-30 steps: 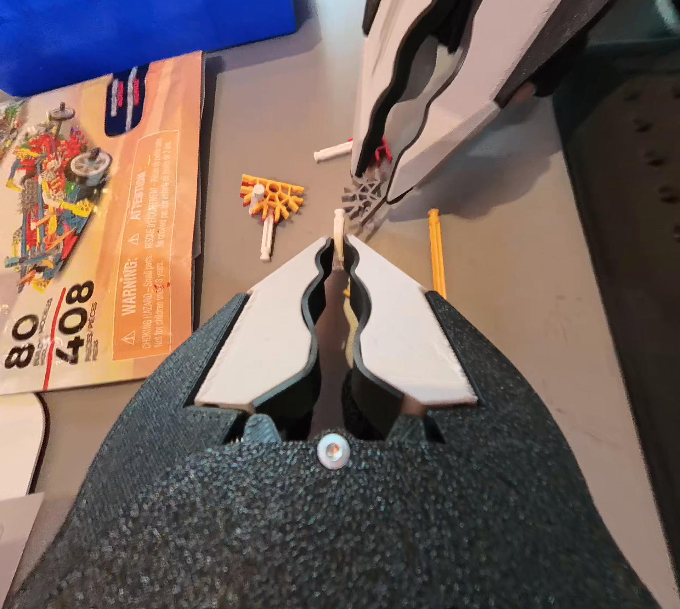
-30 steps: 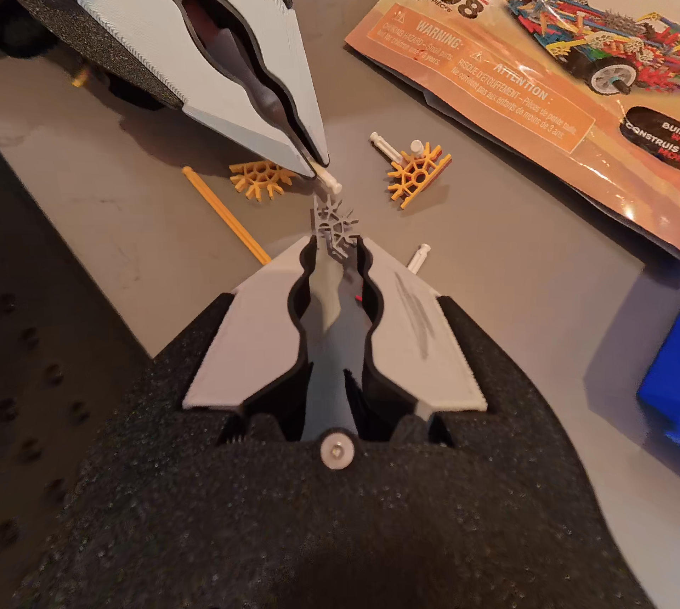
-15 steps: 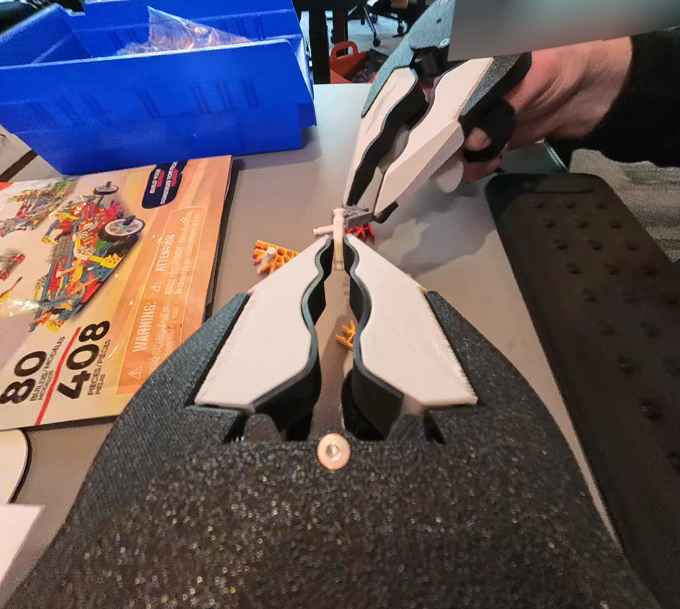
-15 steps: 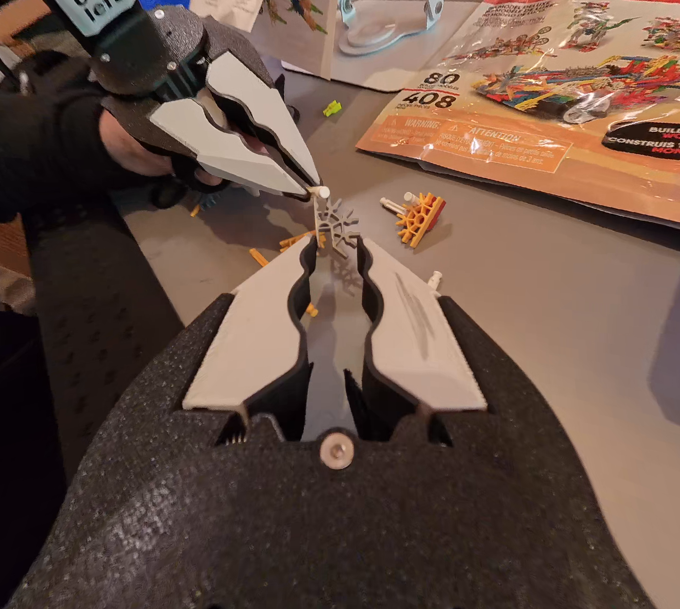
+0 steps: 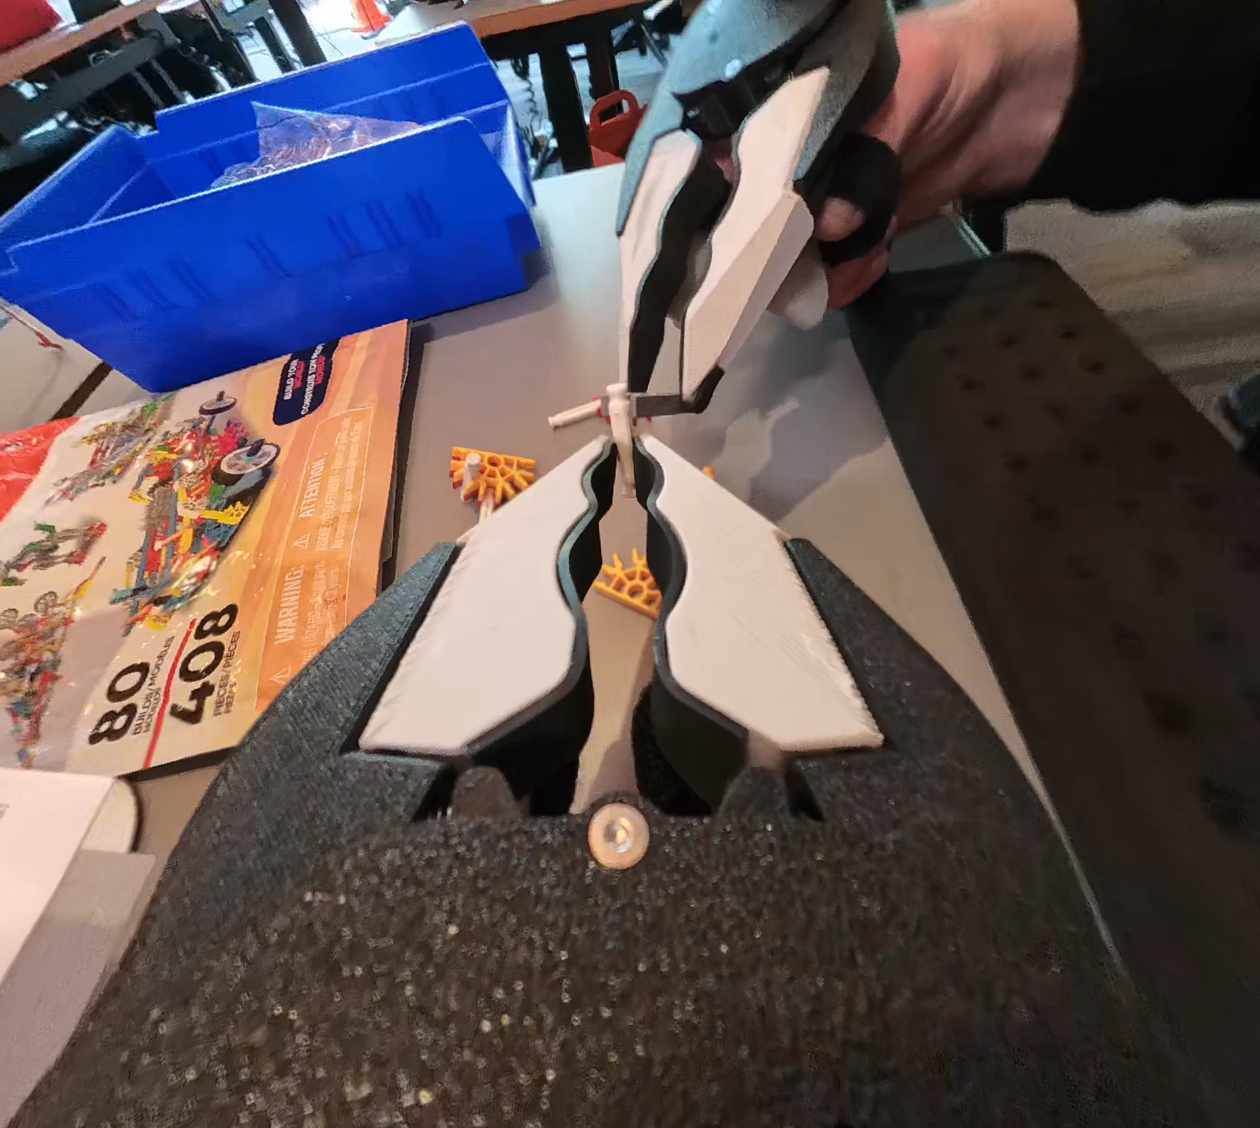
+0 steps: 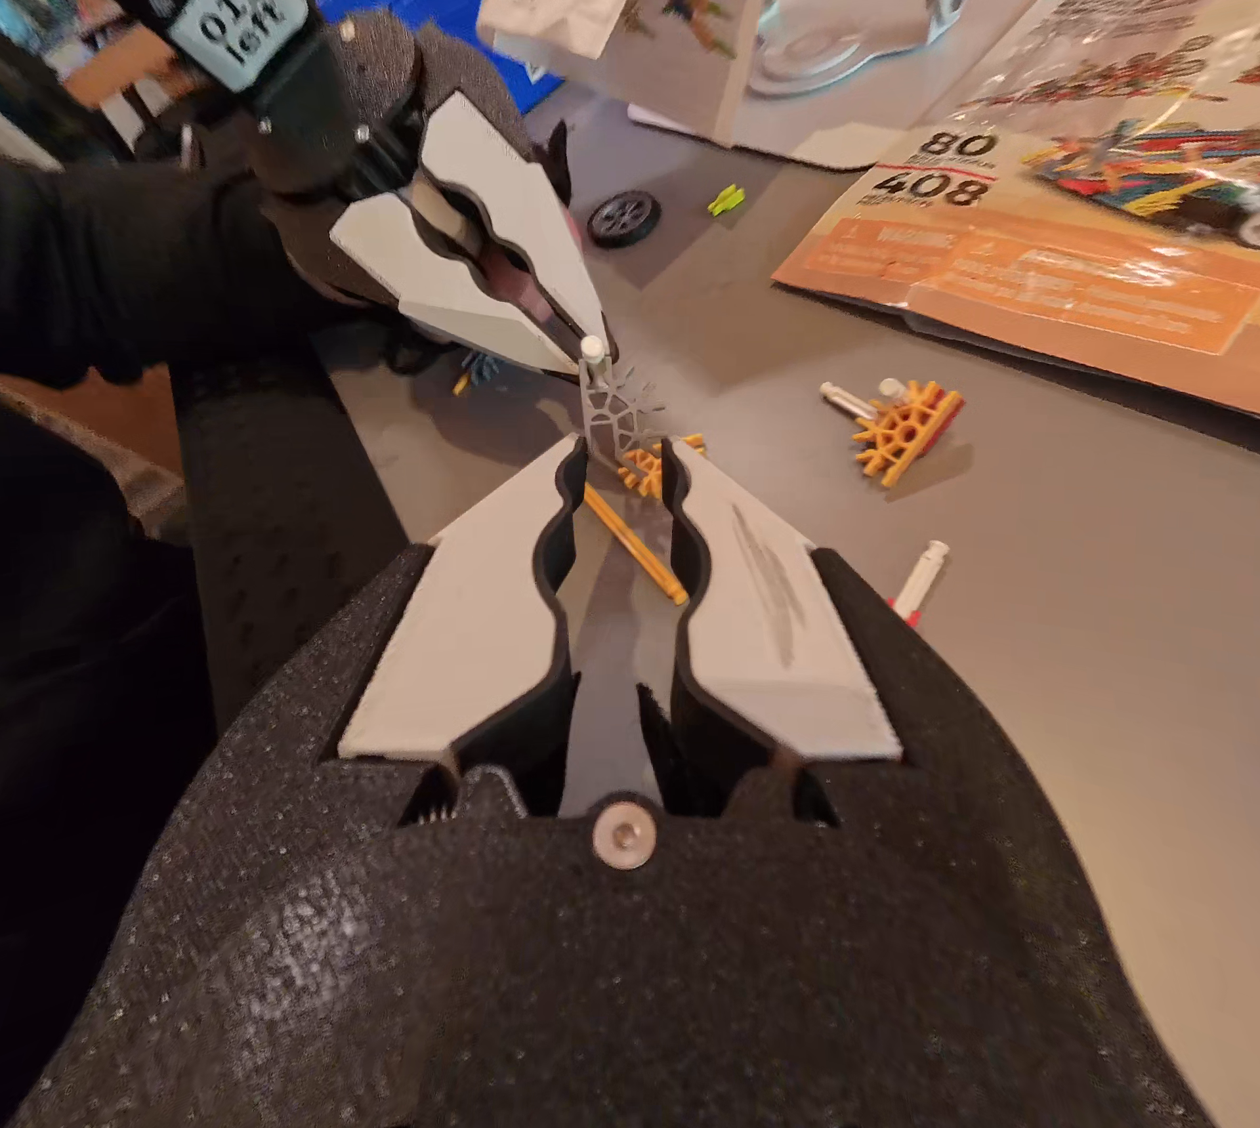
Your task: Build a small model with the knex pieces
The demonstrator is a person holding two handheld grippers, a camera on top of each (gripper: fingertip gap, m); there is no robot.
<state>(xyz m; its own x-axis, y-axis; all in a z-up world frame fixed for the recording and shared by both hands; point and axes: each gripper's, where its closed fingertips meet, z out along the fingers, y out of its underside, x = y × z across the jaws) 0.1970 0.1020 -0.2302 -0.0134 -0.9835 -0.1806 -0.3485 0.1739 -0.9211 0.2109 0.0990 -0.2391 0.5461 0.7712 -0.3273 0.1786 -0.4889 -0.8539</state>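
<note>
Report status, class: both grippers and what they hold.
Left gripper shut on short white plastic rod. Right gripper shut on flat grey snowflake-shaped connector. Rod tip meets connector's edge, above grey table. Nothing between them.

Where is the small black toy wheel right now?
In the right wrist view, the black toy wheel lies on the grey table, upper centre, just behind the left gripper.

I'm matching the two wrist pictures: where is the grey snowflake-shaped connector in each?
Left wrist view: grey connector, edge-on, above centre, at the right hand-held gripper tips.
Right wrist view: grey connector, face-on, just above centre.
Shared landmark: orange toy bag.
</note>
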